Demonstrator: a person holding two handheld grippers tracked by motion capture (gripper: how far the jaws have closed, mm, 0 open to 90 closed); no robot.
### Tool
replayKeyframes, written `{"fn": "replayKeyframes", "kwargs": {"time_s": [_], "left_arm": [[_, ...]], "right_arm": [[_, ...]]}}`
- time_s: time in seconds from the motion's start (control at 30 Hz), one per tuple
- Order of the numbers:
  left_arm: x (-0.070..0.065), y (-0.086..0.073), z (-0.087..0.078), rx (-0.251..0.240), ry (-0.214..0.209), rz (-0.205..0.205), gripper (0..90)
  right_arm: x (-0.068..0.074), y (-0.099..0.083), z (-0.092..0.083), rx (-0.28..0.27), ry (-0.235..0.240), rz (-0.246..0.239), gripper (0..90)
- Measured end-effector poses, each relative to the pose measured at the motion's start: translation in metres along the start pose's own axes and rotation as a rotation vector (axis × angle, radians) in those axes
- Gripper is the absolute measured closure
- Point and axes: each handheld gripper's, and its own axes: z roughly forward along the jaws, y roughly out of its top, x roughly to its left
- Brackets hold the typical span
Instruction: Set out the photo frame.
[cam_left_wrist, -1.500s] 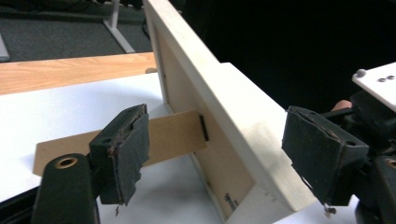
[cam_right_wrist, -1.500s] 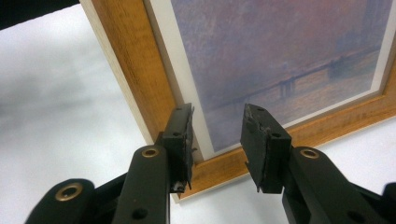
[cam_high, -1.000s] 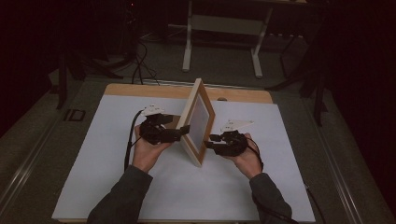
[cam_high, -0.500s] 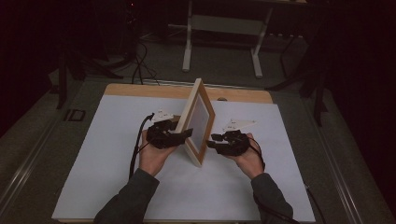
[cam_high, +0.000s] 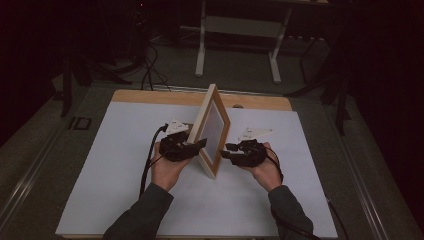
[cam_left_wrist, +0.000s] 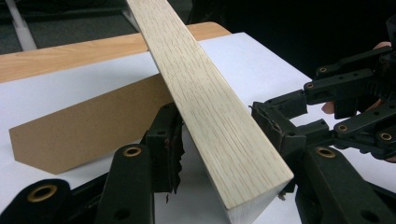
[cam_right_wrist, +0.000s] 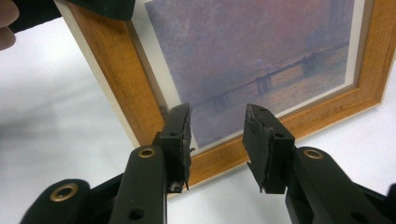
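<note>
A wooden picture frame (cam_high: 215, 125) stands upright on the white table sheet (cam_high: 110, 175), edge-on to me, with its print facing right. My left gripper (cam_high: 197, 145) reaches in from the left. Its jaws have just been closing, and in the left gripper view (cam_left_wrist: 219, 135) both pads touch the faces of the frame's pale wood side (cam_left_wrist: 210, 102). My right gripper (cam_high: 226, 150) is held just in front of the print. It stands open (cam_right_wrist: 217, 135), nothing between its pads, facing the frame's lower brown rail (cam_right_wrist: 299, 116).
A brown board (cam_left_wrist: 84, 126), apparently the frame's back stand, lies against the sheet behind the frame. The wooden table edge (cam_high: 150, 96) runs along the far side. A metal stand (cam_high: 240, 30) and cables are on the dark floor beyond.
My left hand has shifted right to the frame, and its jaws have narrowed from wide open to touching the frame's edge. The right hand and the frame have not moved.
</note>
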Motion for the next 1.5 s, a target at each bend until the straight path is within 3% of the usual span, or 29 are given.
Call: {"fn": "replayKeyframes", "kwargs": {"time_s": [0.33, 0.8, 1.03, 1.5], "left_arm": [[0.003, 0.002, -0.001, 0.015, 0.012, -0.007, 58.2], [0.02, 0.004, -0.007, 0.009, 0.044, -0.04, 65.9], [0.027, 0.005, -0.008, 0.01, 0.035, -0.048, 67.3], [0.045, 0.007, -0.012, 0.018, -0.028, -0.075, 69.0]], "right_arm": [[-0.003, -0.001, -0.003, -0.004, -0.002, 0.006, 60.9], [-0.002, 0.001, -0.003, 0.002, 0.001, -0.003, 61.4], [-0.003, 0.002, -0.004, 0.001, -0.002, -0.005, 61.4], [-0.006, 0.001, -0.006, 0.0, -0.012, 0.005, 61.4]]}}
